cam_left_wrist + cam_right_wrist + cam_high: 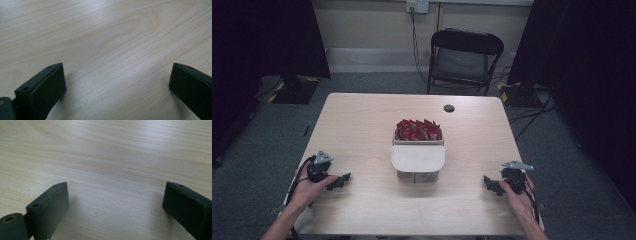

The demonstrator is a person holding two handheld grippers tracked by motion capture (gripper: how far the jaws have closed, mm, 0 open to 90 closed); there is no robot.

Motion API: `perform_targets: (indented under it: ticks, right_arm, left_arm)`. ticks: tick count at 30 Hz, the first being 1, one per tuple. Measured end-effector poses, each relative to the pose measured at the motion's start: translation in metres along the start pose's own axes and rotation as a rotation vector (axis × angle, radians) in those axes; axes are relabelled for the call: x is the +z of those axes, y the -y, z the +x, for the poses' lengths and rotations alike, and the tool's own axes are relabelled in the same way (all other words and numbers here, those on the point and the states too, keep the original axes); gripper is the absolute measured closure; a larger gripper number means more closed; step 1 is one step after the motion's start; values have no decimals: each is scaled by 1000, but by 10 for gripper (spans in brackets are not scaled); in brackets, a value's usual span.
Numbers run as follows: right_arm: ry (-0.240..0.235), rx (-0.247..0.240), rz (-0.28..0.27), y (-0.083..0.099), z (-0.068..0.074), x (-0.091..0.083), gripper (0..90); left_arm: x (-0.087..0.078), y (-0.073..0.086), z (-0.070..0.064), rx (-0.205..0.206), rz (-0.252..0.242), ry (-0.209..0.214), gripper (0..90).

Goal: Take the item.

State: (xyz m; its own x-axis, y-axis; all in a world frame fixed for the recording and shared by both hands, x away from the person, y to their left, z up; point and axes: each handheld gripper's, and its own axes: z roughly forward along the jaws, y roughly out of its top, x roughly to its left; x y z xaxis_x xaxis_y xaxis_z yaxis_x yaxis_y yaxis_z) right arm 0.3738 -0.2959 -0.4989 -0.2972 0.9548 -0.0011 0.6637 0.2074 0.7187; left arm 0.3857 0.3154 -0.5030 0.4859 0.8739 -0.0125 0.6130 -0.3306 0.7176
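Observation:
A white two-part container (pixel 418 161) stands at the table's middle. Its far compartment holds several red packets (pixel 418 130); its near part is covered by a pale lid. My left gripper (pixel 343 180) rests on the table at the near left, held by a hand, jaws pointing toward the container. My right gripper (pixel 488 183) rests at the near right, jaws pointing left. In the left gripper view the left gripper (pixel 117 75) stands open over bare wood. In the right gripper view the right gripper (pixel 116 193) is open too, with nothing between its jaws.
The light wooden table (pixel 362 125) has a dark round cable hole (pixel 449 108) near its far edge. A black folding chair (pixel 464 55) stands behind the table. Dark curtains hang at both sides, and cables lie on the grey floor.

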Motion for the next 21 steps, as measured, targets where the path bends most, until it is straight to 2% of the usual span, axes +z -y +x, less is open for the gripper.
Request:
perform_targets:
  ticks: [3, 14, 21]
  right_arm:
    - [-5, 4, -14, -1, -1, -2, 167]
    - [-38, 16, -23, -6, -3, -9, 149]
    - [-60, -15, -36, -9, 0, -14, 150]
  left_arm:
    - [0, 0, 0, 0, 0, 1, 0]
    - [0, 0, 0, 0, 0, 0, 0]
    - [0, 0, 0, -1, 1, 2, 0]
